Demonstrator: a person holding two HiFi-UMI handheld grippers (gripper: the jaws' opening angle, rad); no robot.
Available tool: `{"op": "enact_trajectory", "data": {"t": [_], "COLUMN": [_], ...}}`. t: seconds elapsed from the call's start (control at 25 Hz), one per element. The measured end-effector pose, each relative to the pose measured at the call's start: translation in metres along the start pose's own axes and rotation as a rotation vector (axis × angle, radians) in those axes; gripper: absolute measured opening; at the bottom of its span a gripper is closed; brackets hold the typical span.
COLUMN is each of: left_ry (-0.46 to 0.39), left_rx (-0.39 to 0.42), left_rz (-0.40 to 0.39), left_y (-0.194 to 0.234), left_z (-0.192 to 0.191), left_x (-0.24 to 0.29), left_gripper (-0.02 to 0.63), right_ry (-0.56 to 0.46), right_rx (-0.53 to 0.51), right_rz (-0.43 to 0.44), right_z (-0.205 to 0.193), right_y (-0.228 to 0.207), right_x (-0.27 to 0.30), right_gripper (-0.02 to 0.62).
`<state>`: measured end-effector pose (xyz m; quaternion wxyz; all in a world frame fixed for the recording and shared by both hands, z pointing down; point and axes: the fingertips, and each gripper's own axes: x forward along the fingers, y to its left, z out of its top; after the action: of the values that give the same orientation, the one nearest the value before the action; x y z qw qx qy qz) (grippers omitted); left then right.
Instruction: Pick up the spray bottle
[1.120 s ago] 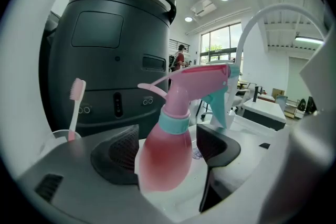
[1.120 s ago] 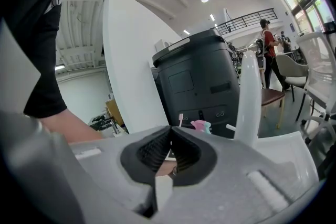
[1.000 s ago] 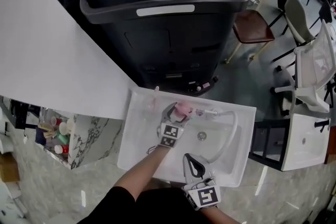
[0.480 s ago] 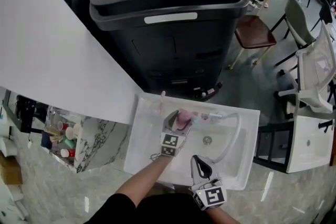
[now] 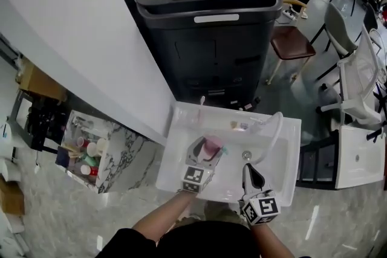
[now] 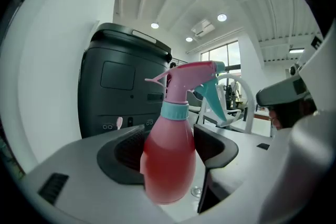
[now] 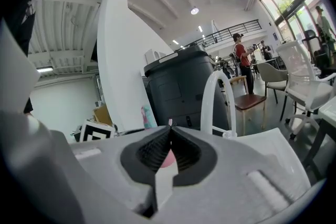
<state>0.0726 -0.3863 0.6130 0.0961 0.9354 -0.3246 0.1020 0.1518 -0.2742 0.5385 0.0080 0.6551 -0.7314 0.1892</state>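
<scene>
A pink spray bottle [image 5: 213, 145] with a teal collar and trigger [image 6: 170, 160] stands upright between my left gripper's pads. My left gripper [image 5: 205, 145] is shut on the bottle's body and holds it over the white sink [image 5: 175, 175]. In the left gripper view the two dark pads press the bottle's sides just below its neck, at my left gripper [image 6: 172, 136]. My right gripper [image 5: 247, 167] hovers over the sink's front right, close to the drain, shut with nothing between its pads [image 7: 169, 131].
A curved white faucet [image 5: 273, 130] rises at the sink's back right. A small item [image 5: 240, 125] lies on the back rim. A black machine [image 5: 211, 9] stands behind the sink and a white wall [image 5: 72, 39] to the left. A shelf of bottles [image 5: 84, 154] is lower left, a brown chair [image 5: 290, 42] right.
My left gripper has lifted the pink bottle and carried it from the sink's back toward the front. My right gripper has shifted slightly to the right.
</scene>
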Motion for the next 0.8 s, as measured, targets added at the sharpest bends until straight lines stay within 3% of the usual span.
{"op": "enact_trajectory", "data": {"t": [0.24,0.48,0.8], "left_ry": [-0.030,-0.057,-0.061], "left_rx": [-0.078,-0.042,-0.057], "left_rz": [0.067,0.103,0.104], "left_y": [-0.024,-0.052,-0.079], "left_z": [0.012,0.010,-0.007], "left_x": [-0.108,-0.206,-0.309], "left_gripper": [0.305,0.305,0.305], "right_ry": [-0.026,-0.032,-0.038], "right_rx": [-0.034,-0.093,-0.144], "right_rz": [-0.105,-0.180,-0.165], "right_z": [-0.010,-0.026,-0.051], "right_y": [0.038,0.079,0.147], "right_x": [-0.061,-0.119,-0.182], "right_gripper": [0.000,0.000,-0.002]}}
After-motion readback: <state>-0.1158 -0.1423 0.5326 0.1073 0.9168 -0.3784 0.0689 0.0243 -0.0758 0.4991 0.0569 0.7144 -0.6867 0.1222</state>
